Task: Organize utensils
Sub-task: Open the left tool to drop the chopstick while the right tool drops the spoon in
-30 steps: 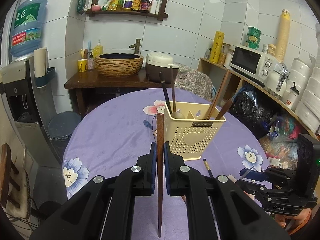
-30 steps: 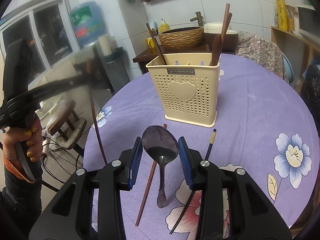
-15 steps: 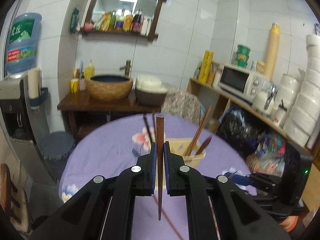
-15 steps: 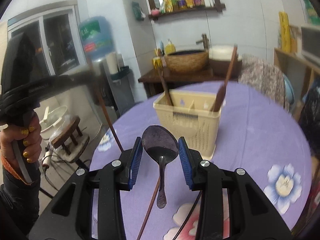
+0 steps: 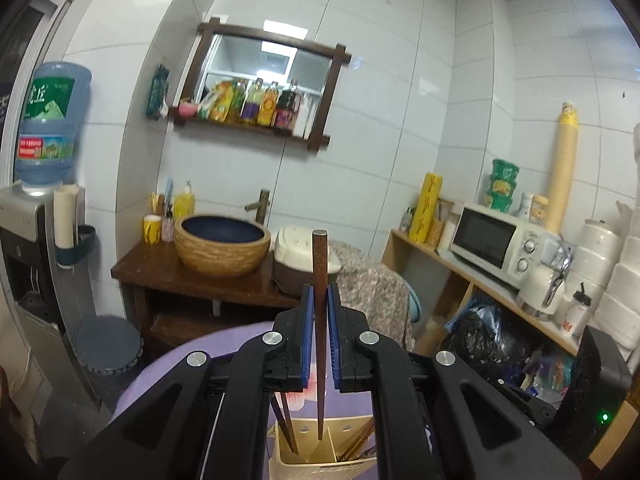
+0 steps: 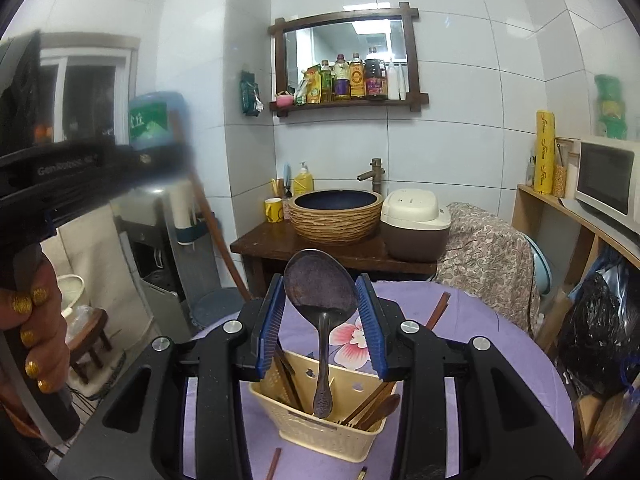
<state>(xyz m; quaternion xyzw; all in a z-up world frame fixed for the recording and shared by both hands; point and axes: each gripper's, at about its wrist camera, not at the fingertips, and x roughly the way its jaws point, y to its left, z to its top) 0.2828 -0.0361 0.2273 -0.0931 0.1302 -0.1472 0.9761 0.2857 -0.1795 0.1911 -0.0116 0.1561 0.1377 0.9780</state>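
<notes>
My left gripper (image 5: 319,300) is shut on a brown wooden chopstick (image 5: 319,320), held upright with its thin tip just above the cream perforated utensil basket (image 5: 304,456). My right gripper (image 6: 322,300) is shut on the bowl of a dark metal spoon (image 6: 320,292), whose handle hangs down over the same basket (image 6: 320,432). The basket stands on the purple flowered table (image 6: 500,380) and holds several wooden chopsticks and a wooden spoon (image 6: 384,404). The left gripper's body shows blurred at the left of the right wrist view (image 6: 80,168).
Two loose chopstick ends lie on the table in front of the basket (image 6: 274,464). Behind the table are a wooden stand with a woven basin (image 6: 335,216), a rice cooker (image 6: 414,224), a water dispenser (image 5: 36,240) and shelves with a microwave (image 5: 500,240).
Both grippers have risen and moved forward over the basket. The chopstick tip and the spoon handle now hang above its open top; the table in front has dropped out of view.
</notes>
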